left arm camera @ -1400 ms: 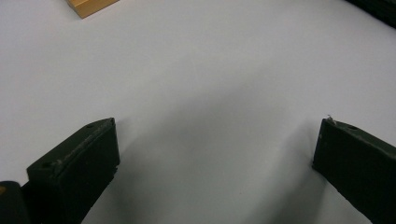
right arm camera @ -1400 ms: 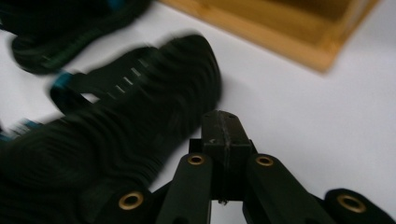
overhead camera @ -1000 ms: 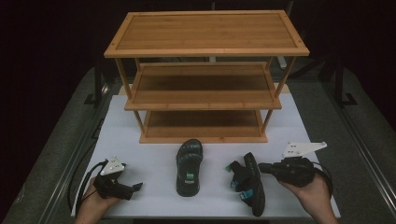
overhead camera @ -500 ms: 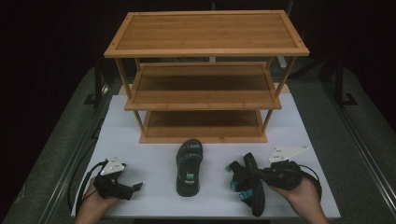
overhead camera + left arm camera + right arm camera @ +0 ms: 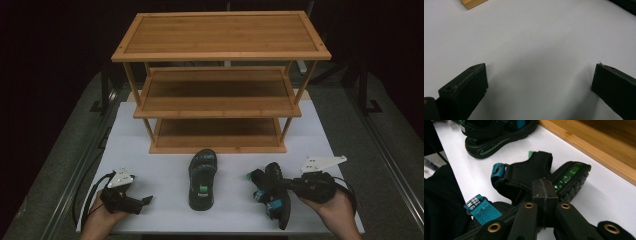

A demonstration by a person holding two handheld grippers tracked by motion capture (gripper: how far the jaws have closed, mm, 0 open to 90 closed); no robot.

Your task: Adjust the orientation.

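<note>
A black sandal with green and teal trim (image 5: 202, 179) lies flat, sole down, in front of the wooden rack; it shows in the right gripper view too (image 5: 496, 132). A second matching sandal (image 5: 272, 202) is tipped on its side at the front right, its treaded sole (image 5: 571, 178) turned outward. My right gripper (image 5: 281, 186) (image 5: 544, 187) has its jaws pressed together at that sandal's black strap. My left gripper (image 5: 146, 201) (image 5: 540, 75) rests low at the front left, jaws wide apart over bare white table.
A three-tier bamboo shoe rack (image 5: 220, 50) stands at the back of the white table top (image 5: 150, 140), all shelves bare. Its bottom edge (image 5: 599, 150) runs just beyond the tipped sandal. A corner of the rack (image 5: 471, 3) shows in the left gripper view.
My right gripper has moved left and down, closing in on the tipped sandal. The left gripper and the flat sandal have not moved.
</note>
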